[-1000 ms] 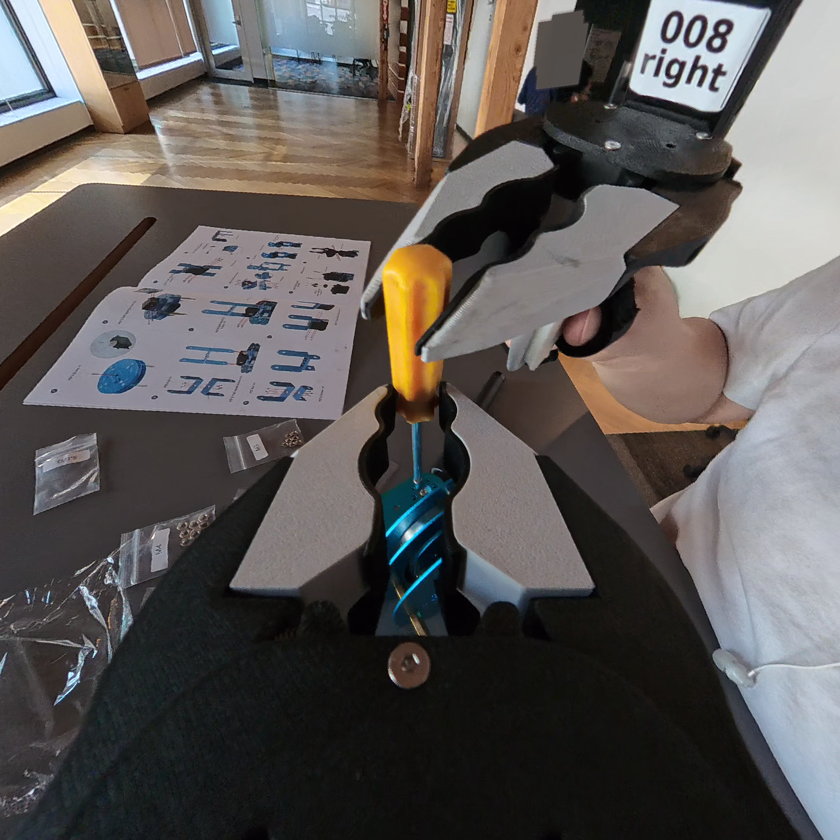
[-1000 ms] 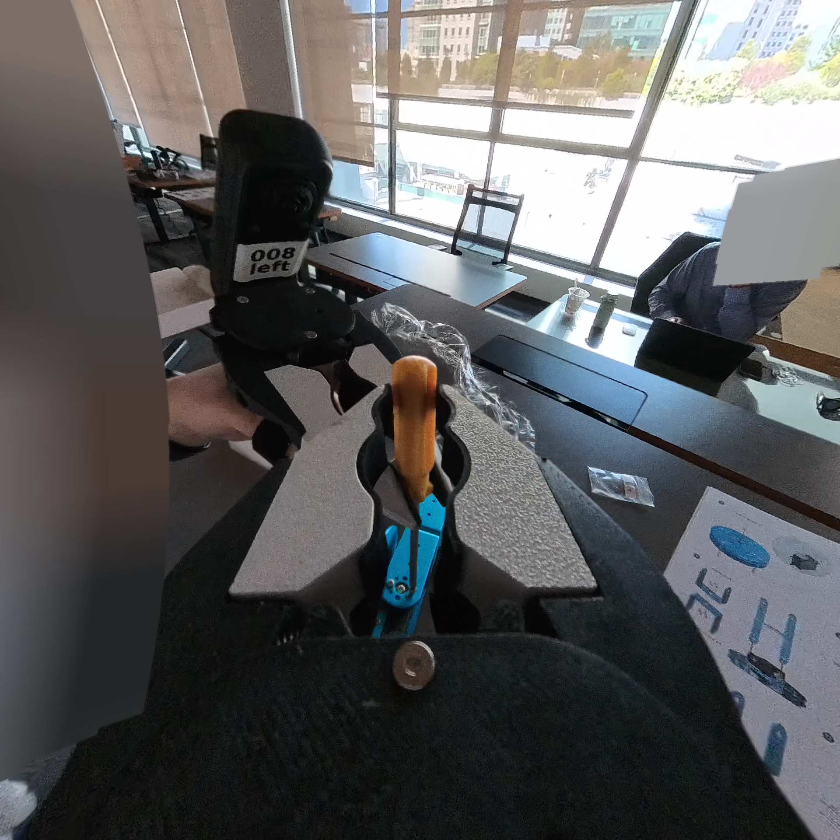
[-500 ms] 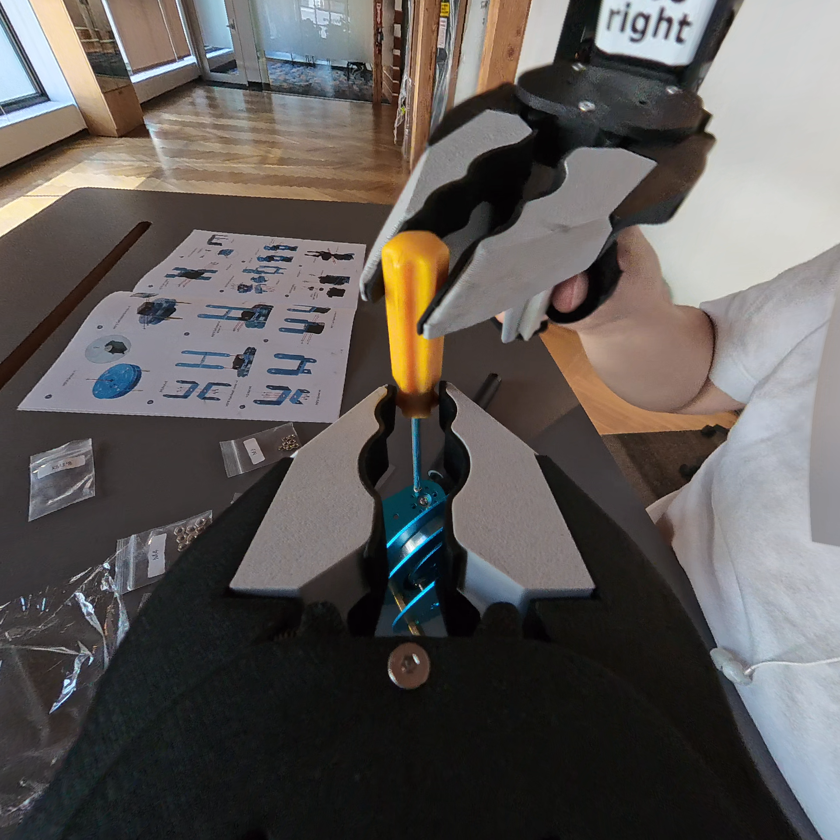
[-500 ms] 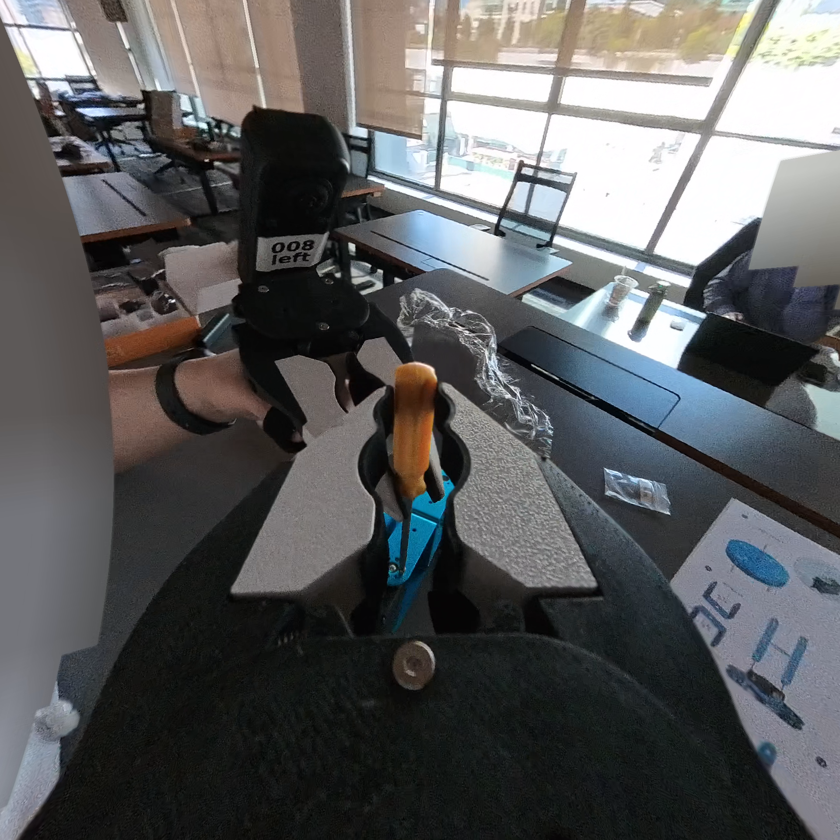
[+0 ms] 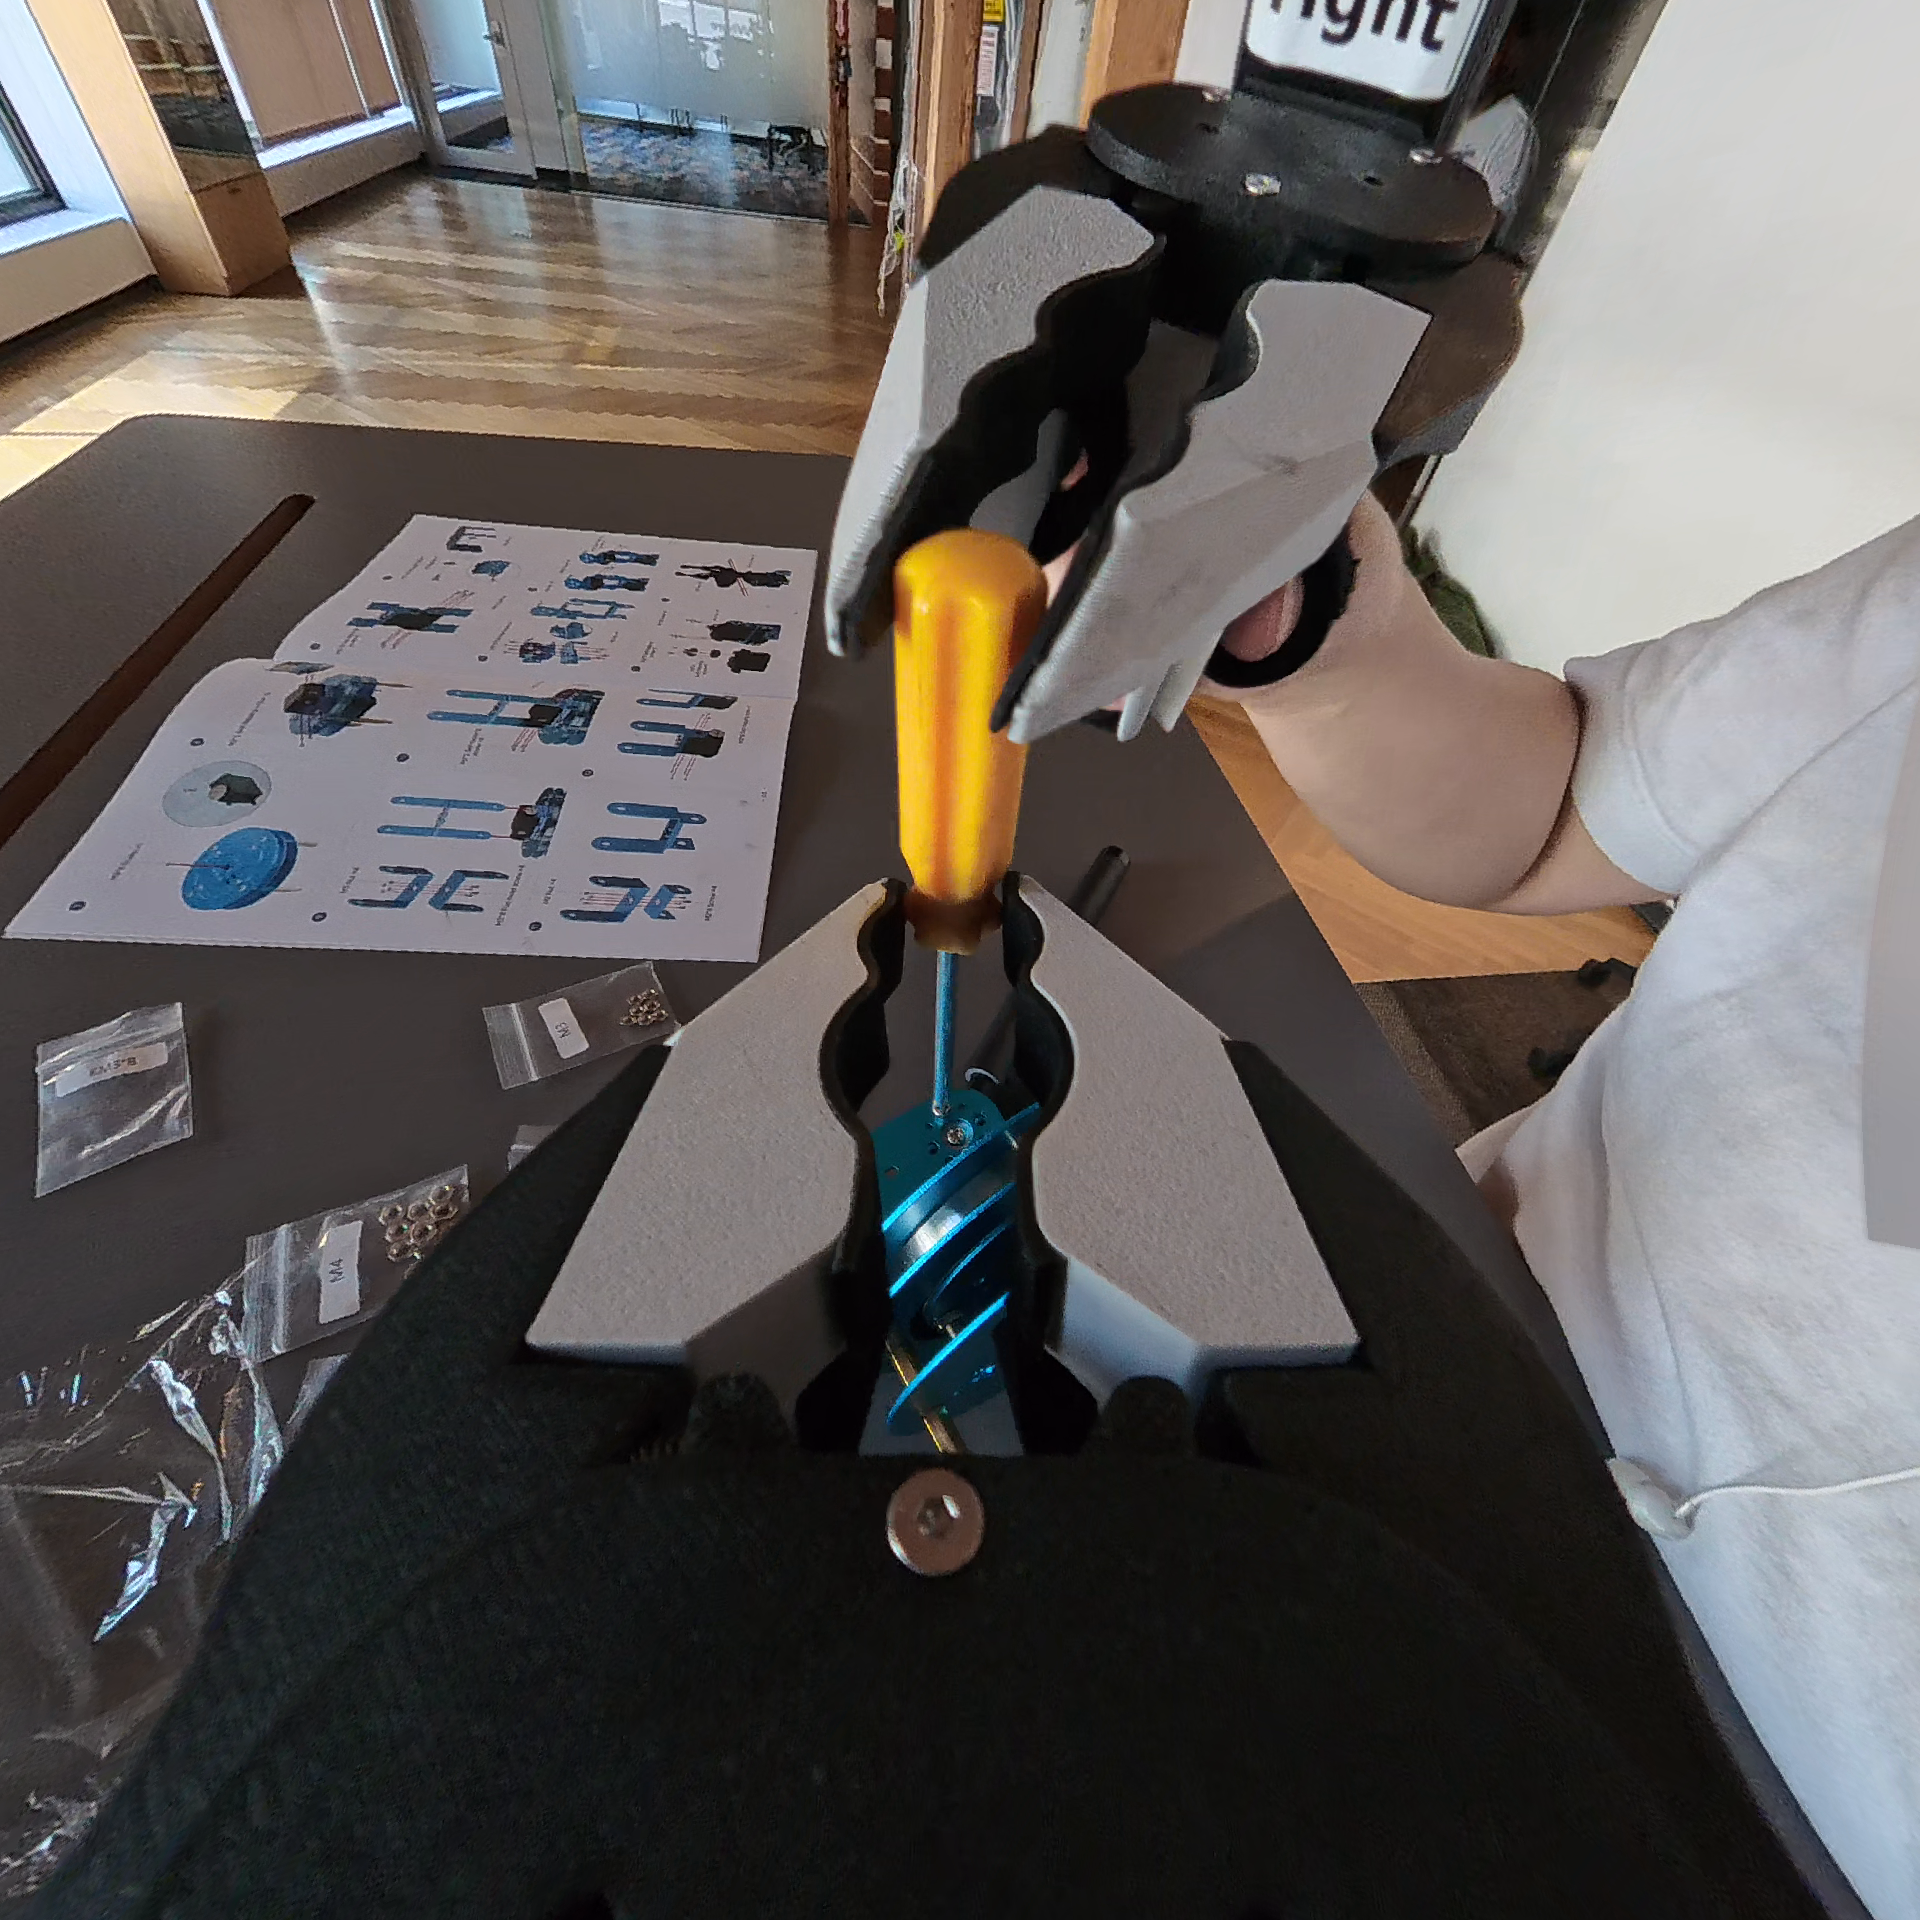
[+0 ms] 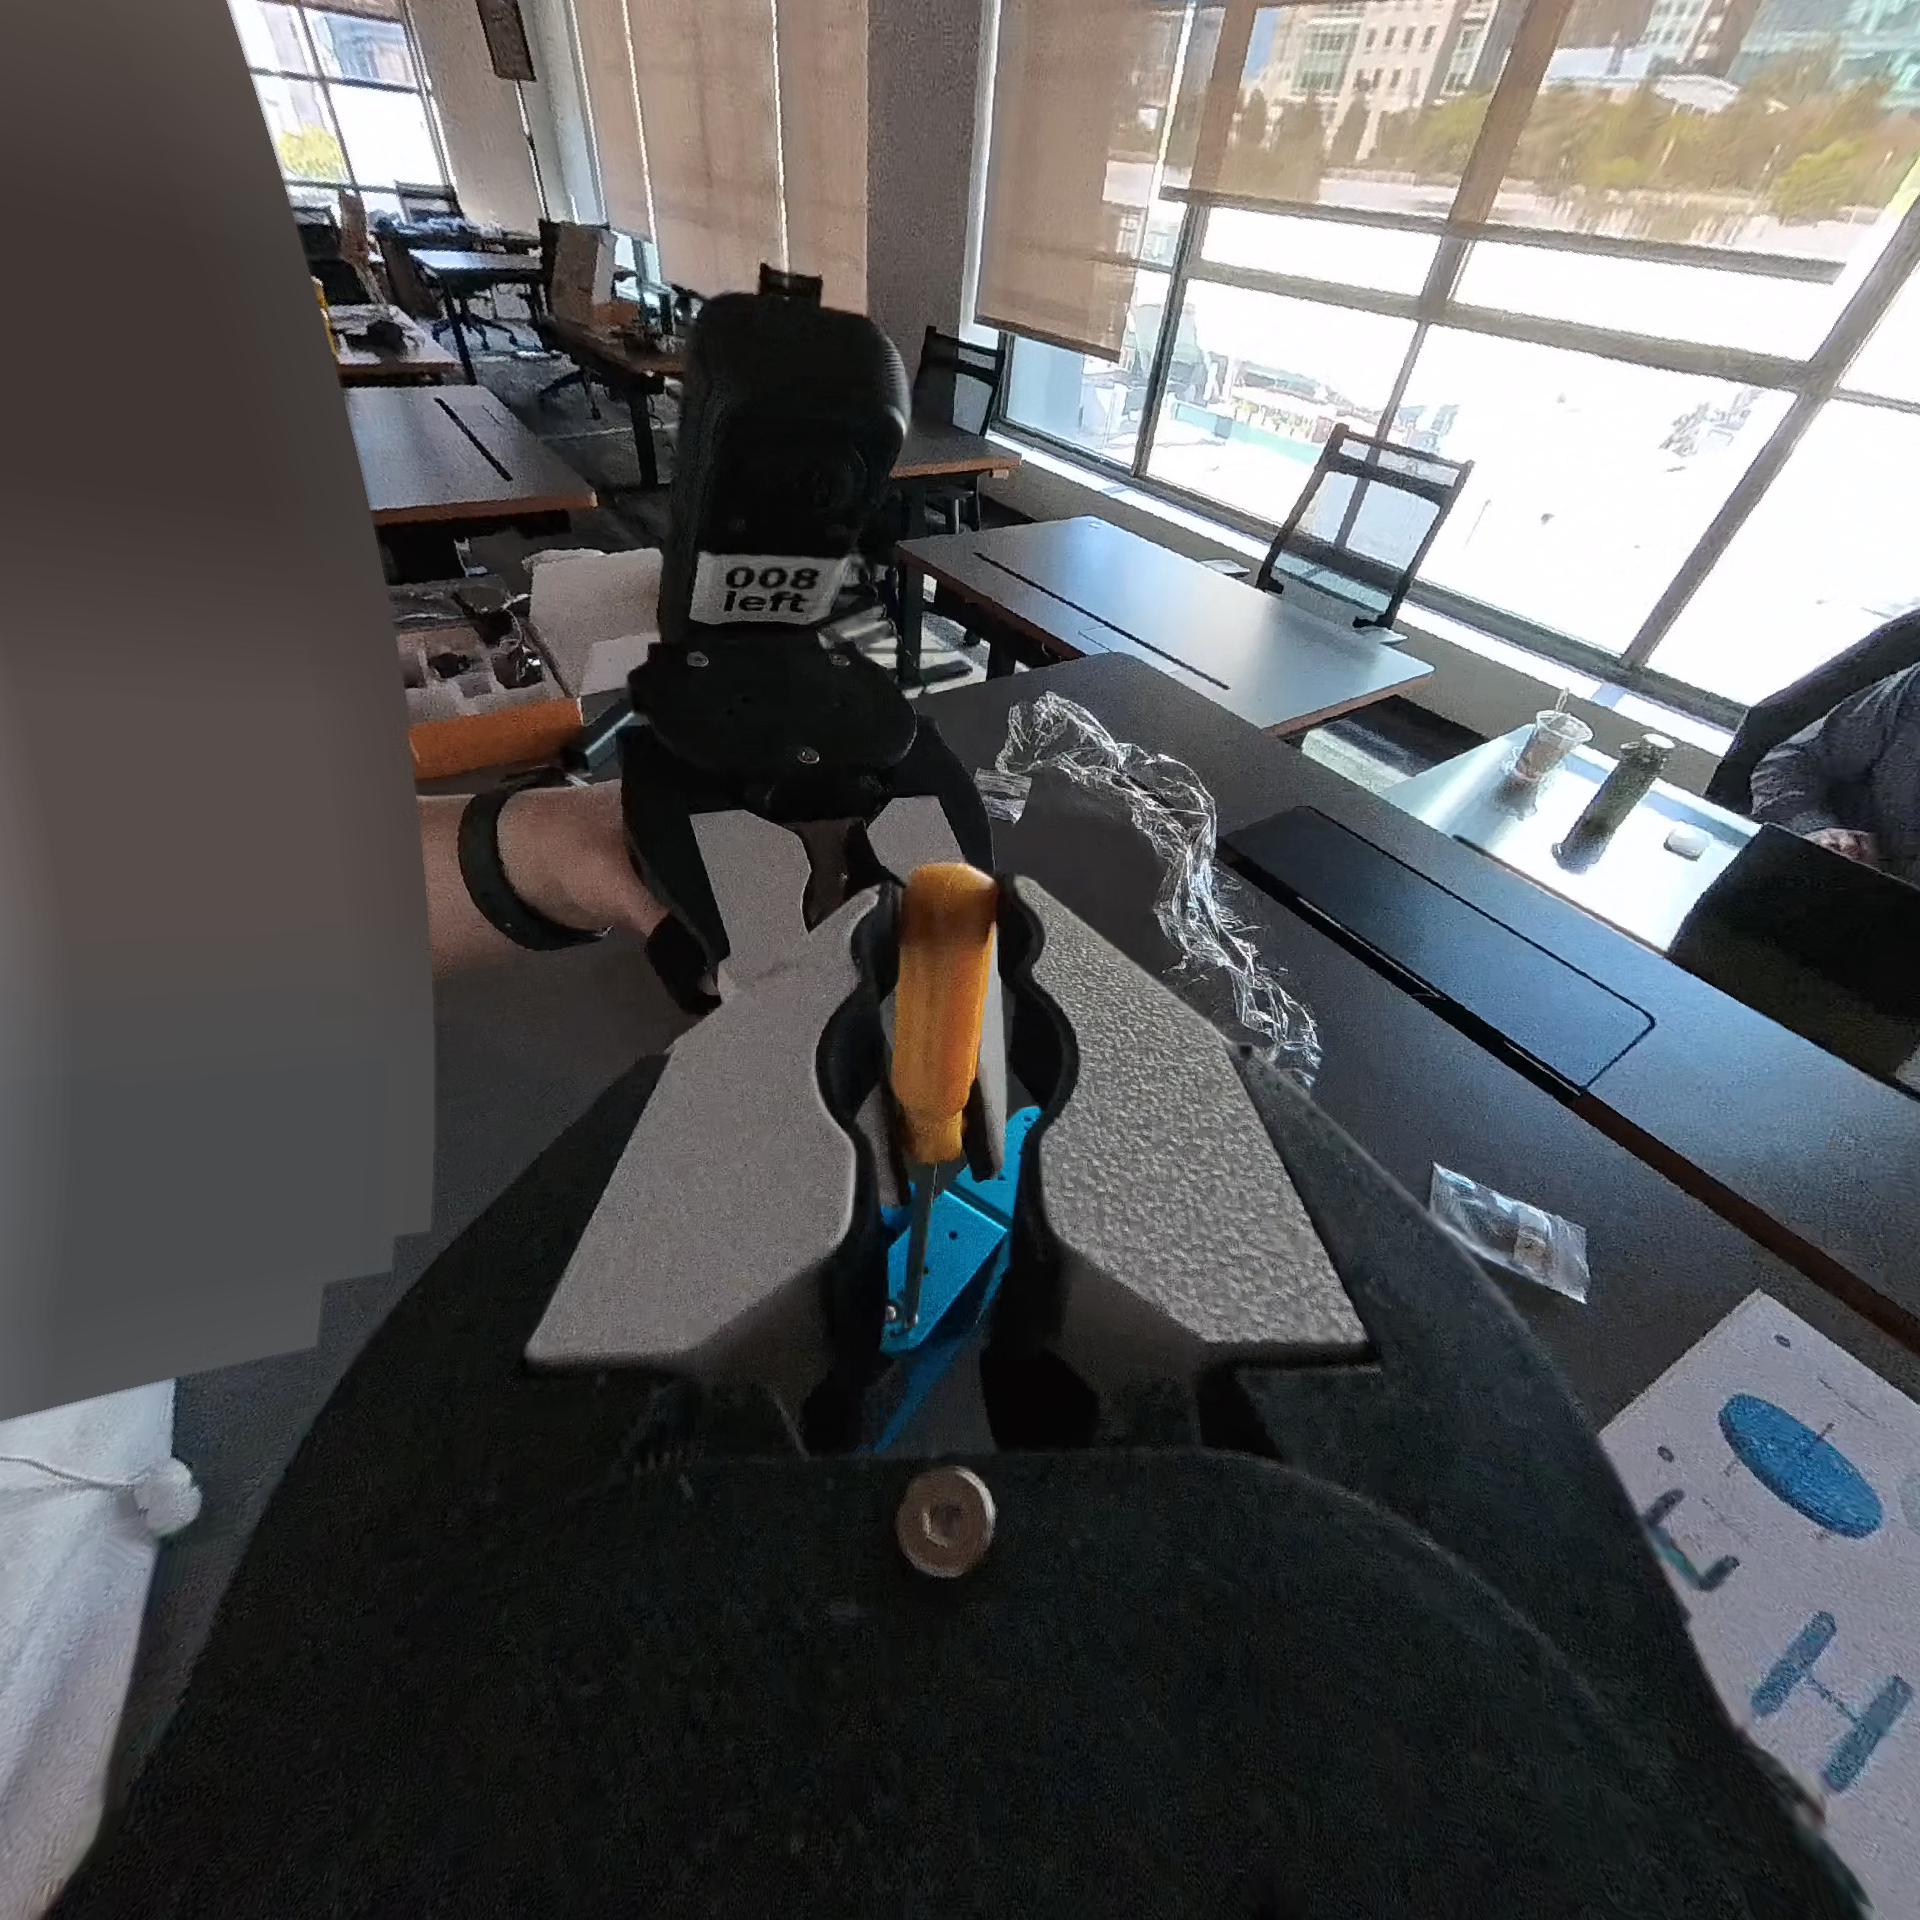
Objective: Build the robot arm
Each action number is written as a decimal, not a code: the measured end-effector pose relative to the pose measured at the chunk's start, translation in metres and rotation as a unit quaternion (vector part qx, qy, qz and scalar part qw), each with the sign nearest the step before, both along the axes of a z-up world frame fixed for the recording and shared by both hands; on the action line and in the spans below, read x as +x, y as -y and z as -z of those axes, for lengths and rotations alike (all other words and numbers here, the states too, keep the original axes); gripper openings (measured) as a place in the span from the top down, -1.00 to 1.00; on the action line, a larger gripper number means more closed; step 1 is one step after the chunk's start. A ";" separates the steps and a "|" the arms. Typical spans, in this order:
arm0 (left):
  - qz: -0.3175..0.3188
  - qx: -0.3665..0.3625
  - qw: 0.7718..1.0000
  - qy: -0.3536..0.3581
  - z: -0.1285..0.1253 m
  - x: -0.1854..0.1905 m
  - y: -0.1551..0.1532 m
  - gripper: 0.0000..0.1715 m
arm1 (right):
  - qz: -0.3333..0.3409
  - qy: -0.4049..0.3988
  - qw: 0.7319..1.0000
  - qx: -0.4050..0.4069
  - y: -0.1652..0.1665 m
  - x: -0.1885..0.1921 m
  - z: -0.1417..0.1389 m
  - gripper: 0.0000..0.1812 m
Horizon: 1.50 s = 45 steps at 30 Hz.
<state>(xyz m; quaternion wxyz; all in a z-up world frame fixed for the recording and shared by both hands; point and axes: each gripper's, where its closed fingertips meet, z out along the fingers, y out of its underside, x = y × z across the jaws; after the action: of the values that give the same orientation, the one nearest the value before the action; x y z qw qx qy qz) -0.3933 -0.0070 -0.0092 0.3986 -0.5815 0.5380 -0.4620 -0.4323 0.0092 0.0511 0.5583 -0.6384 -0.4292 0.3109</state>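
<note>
My left gripper point(image 5: 951, 904) is shut on a blue metal assembly of stacked discs point(image 5: 951, 1216), held above the dark table. My right gripper point(image 5: 935, 675) comes down from above and is shut on the orange handle of a screwdriver point(image 5: 961, 717). The screwdriver stands nearly upright, with its thin shaft tip on a small screw on top of the blue assembly. In the right wrist view the right gripper point(image 6: 945, 894) clamps the orange handle point(image 6: 940, 1018) over the blue assembly point(image 6: 956, 1247), and the left gripper point(image 6: 831, 904) shows just beyond, with its fingertips hidden.
A printed instruction sheet point(image 5: 447, 748) lies on the dark table point(image 5: 260, 1039). Small clear bags of hardware point(image 5: 582, 1023) point(image 5: 109, 1091) point(image 5: 353, 1247) and crumpled clear plastic point(image 5: 104, 1475) lie nearer left. The table edge runs along the right, by a white sleeve point(image 5: 1714, 935). Another person sits at a far desk point(image 6: 1839, 758). The grippers' ends are close to 7 cm from one another.
The right gripper has turned about the screwdriver handle and risen a little in the left wrist view. The screwdriver tip stays on the blue assembly. The left gripper keeps its hold.
</note>
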 end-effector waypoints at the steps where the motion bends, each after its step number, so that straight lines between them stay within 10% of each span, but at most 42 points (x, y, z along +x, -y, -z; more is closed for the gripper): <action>1: -0.001 -0.001 1.000 0.001 0.000 0.000 -0.001 0.81 | 0.014 -0.013 1.000 -0.010 -0.001 0.001 0.000 0.81; 7: 0.003 -0.008 1.000 0.003 0.001 -0.001 0.000 0.82 | 0.152 -0.036 0.988 0.018 -0.005 0.005 -0.001 0.81; 16: 0.006 -0.004 1.000 0.001 0.001 0.001 0.003 0.82 | -0.021 -0.053 0.998 -0.036 0.005 0.004 -0.008 0.81; 25: 0.007 -0.010 1.000 -0.001 0.001 -0.001 0.002 0.81 | 0.128 -0.051 0.990 0.002 -0.001 0.003 -0.008 0.82; 34: 0.001 -0.006 1.000 -0.001 0.001 0.001 0.002 0.81 | 0.009 -0.037 0.999 -0.034 0.003 0.005 0.001 0.82; 45: 0.006 -0.001 1.000 -0.011 0.004 0.002 0.004 0.80 | 0.118 -0.031 0.992 0.006 0.000 0.001 0.003 0.76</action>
<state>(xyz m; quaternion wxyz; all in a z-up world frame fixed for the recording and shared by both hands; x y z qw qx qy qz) -0.3912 -0.0106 -0.0133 0.3900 -0.5837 0.5452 -0.4583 -0.4311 0.0093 0.0482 0.6079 -0.6715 -0.3351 0.2594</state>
